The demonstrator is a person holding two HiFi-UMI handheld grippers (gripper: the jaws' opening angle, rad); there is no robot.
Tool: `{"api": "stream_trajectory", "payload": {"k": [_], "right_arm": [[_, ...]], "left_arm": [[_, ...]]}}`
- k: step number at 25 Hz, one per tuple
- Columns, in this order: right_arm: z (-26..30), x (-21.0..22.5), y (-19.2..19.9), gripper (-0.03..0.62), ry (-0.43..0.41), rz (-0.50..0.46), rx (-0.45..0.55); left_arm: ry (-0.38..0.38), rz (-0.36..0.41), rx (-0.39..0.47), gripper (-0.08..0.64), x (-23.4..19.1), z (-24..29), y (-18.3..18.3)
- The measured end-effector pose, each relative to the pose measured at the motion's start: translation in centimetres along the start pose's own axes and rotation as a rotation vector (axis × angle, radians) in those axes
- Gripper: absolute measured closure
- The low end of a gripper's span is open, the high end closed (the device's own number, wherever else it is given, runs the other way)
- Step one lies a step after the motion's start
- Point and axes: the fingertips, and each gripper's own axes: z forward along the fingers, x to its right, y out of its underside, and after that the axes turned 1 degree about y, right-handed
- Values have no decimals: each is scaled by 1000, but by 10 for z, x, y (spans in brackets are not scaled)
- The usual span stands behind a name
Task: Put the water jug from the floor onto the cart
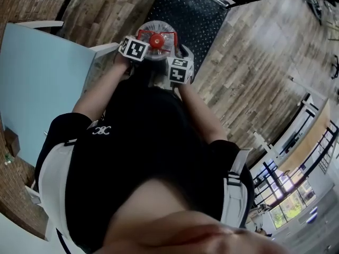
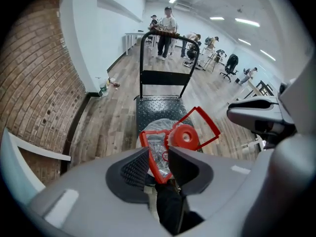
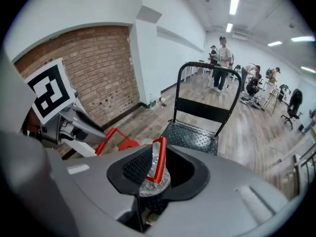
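Both left gripper (image 2: 159, 157) and right gripper (image 3: 159, 157) pinched shut on water jug's (image 1: 159, 28) red handle (image 2: 150, 160) before cart (image 1: 196, 9); carrying stage, set aboard next.

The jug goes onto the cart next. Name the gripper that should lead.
Right, narrowly. In the head view the cart deck lies ahead and right of the jug, on the side of the right gripper. The left gripper also clamps the red handle, so it should share the load.

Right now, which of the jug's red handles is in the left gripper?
The handle between the brick wall and the red cap; the other handle sits in the right gripper.
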Motion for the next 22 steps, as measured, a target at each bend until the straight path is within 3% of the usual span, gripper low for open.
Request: {"api": "stream_trajectory", "payload": {"k": [7, 12, 16, 22], "right_arm": [[-32, 16, -27, 577, -54, 110, 129], [-49, 39, -32, 577, -42, 195, 143], [-69, 44, -53, 578, -60, 215, 200], [-107, 46, -86, 578, -121, 242, 317]], "left_arm": [[24, -13, 61, 558, 28, -37, -15], [90, -104, 97, 558, 46, -58, -17], [100, -112, 165, 560, 56, -80, -31], [108, -54, 278, 560, 78, -118, -62]]}}
